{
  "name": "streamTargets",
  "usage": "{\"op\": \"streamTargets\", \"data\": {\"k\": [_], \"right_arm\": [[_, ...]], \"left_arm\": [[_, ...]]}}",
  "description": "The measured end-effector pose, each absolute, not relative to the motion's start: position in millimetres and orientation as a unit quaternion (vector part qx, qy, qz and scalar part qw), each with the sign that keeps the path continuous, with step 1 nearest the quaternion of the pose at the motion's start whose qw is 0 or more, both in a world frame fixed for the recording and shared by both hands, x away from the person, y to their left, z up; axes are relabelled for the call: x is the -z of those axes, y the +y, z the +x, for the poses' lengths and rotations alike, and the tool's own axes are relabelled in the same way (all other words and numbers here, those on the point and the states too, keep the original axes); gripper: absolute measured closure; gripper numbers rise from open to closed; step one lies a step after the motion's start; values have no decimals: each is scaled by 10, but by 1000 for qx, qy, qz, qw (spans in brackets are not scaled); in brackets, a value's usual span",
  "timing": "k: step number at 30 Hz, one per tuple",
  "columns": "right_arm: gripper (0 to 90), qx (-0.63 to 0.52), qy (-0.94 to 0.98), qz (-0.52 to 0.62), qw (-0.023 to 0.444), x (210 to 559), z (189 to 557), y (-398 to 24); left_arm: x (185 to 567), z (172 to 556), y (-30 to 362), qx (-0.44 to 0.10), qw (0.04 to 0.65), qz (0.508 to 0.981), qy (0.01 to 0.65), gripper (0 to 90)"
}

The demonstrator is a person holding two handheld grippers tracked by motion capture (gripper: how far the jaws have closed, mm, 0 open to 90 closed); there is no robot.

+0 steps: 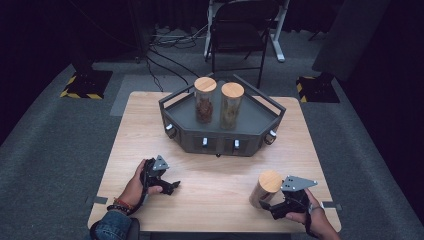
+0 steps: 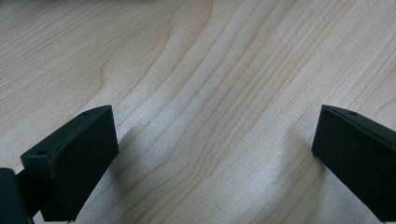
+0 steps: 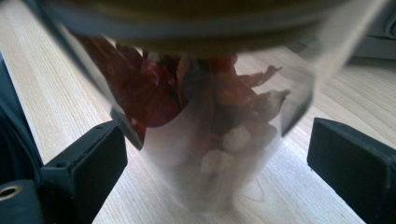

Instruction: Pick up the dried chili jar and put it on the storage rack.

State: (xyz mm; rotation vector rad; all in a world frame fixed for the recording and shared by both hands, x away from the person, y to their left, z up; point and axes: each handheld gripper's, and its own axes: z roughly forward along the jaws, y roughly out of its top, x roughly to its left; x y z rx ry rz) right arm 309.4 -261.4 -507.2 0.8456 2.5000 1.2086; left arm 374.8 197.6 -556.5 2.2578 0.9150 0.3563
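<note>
So on the left, the left gripper point(image 1: 172, 187) sits low over the wooden table point(image 1: 215, 175), around 7 o'clock from the table's middle, with the person's left hand point(image 1: 137, 182) wrapped round it and a beaded bracelet point(image 1: 119, 205) on that wrist. In the left gripper view its two black jaws stand wide apart with nothing but bare wood grain between them – wide open, holding nothing.

Moving along to the middle: a dark grey tray point(image 1: 250, 120) with a rail round its back sits at the 12 o'clock side of the table. Two glass jars with wooden lids stand upright on it, just beside each other – the left jar point(image 1: 204, 100) has darker brown stuff in it, the right jar point(image 1: 231, 105) something paler.

Over on the right, at roughly 5 o'clock, there's a third jar point(image 1: 265, 189), also wooden-lidded, leaning a bit on the table right at the right gripper point(image 1: 266, 204), which the right hand point(image 1: 312, 217) holds. In the right gripper view the jar point(image 3: 205, 126) is between the jaws, blurry, with dried red bits inside. The left pad point(image 3: 98, 163) looks right up against the glass, while the right pad point(image 3: 350, 168) stands clear of it with table showing in the gap. So the jaws are open around the jar, not clamped on it.
</note>
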Motion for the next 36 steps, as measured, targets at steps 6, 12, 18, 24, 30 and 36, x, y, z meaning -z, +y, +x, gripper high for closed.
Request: {"op": "streamTargets", "data": {"k": [6,12,18,24,30,36], "right_arm": [[101,-423,850,292,117,5063,3103,-2590],[149,-425,851,283,124,5046,3094,-2563],[201,-425,854,272,127,5041,3081,-2527],[248,-421,853,277,133,5051,3089,-2521],[255,-423,852,277,139,5058,3084,-2511],[257,-424,851,277,141,5058,3079,-2510]], "left_arm": [[5566,3748,1975,-136,334,864,351,0],[5565,3747,1975,-136,334,864,351,0],[5564,3748,1976,-136,333,865,350,0],[5565,3748,1976,-136,333,865,351,0],[5565,3747,1975,-137,333,864,351,0],[5564,3748,1976,-136,333,865,350,0]]}}
